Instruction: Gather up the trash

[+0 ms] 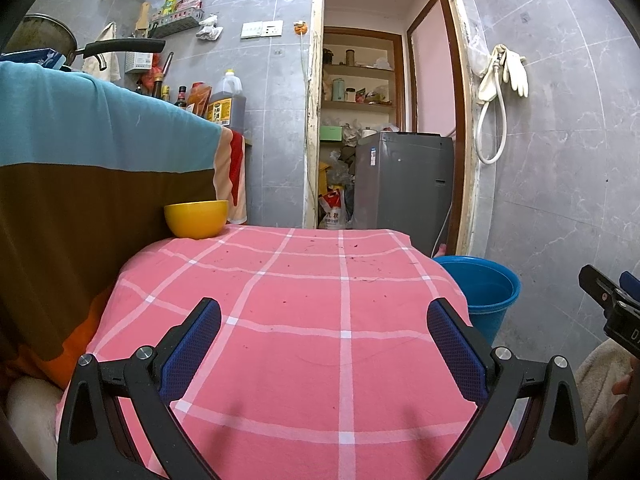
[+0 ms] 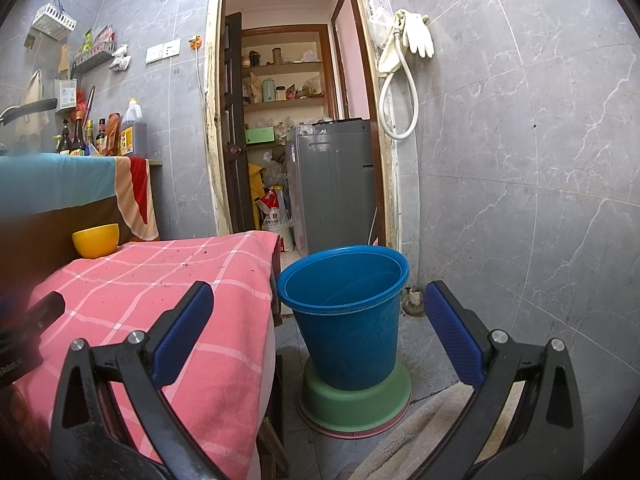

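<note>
A table under a pink checked cloth (image 1: pixel 304 320) (image 2: pixel 160 300) carries small dark crumbs (image 1: pixel 352 248) near its far edge and a yellow bowl (image 1: pixel 196 219) (image 2: pixel 96 240) at its far left corner. My left gripper (image 1: pixel 324 312) hovers open over the cloth's near half, nothing between its blue pads. A blue bucket (image 2: pixel 348 316) (image 1: pixel 486 296) stands on the floor right of the table, atop an upturned green basin (image 2: pixel 356 404). My right gripper (image 2: pixel 318 300) is open and empty, low in front of the bucket; part of it (image 1: pixel 612 304) shows at the left wrist view's right edge.
A striped blue-and-brown cloth (image 1: pixel 80 168) drapes a counter left of the table, with bottles (image 2: pixel 100 132) and a pan (image 1: pixel 100 46) on it. An open doorway (image 2: pixel 296 120) behind leads to a grey appliance (image 2: pixel 332 184) and cluttered shelves. A beige fluffy fabric (image 2: pixel 424 432) lies at bottom right.
</note>
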The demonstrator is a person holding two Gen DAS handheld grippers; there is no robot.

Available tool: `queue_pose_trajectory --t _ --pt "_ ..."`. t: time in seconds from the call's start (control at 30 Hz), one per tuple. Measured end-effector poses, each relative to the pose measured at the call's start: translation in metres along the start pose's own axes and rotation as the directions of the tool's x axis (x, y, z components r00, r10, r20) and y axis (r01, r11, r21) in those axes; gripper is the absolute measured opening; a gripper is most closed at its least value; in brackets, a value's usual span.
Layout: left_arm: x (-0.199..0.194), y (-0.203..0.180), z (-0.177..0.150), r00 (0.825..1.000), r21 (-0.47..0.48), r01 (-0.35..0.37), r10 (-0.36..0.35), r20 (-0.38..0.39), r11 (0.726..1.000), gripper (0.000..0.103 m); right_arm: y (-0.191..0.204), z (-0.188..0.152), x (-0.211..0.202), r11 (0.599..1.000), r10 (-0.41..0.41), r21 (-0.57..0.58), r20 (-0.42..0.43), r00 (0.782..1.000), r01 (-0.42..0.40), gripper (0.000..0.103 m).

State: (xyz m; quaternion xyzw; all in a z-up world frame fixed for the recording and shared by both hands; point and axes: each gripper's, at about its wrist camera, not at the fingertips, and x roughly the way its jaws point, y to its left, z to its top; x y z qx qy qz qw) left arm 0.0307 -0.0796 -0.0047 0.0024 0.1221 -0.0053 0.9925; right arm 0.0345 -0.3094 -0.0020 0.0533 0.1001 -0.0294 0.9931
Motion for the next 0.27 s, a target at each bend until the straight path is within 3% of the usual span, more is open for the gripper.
queue_pose_trajectory --t 0.27 --pt "0.0003 0.0014 -0.0003 1.000 0.000 0.004 -0.004 -0.003 1.000 0.101 0.0003 0.0006 0.0001 1.000 0.000 0.001 -0.001 1.000 0.000 0.103"
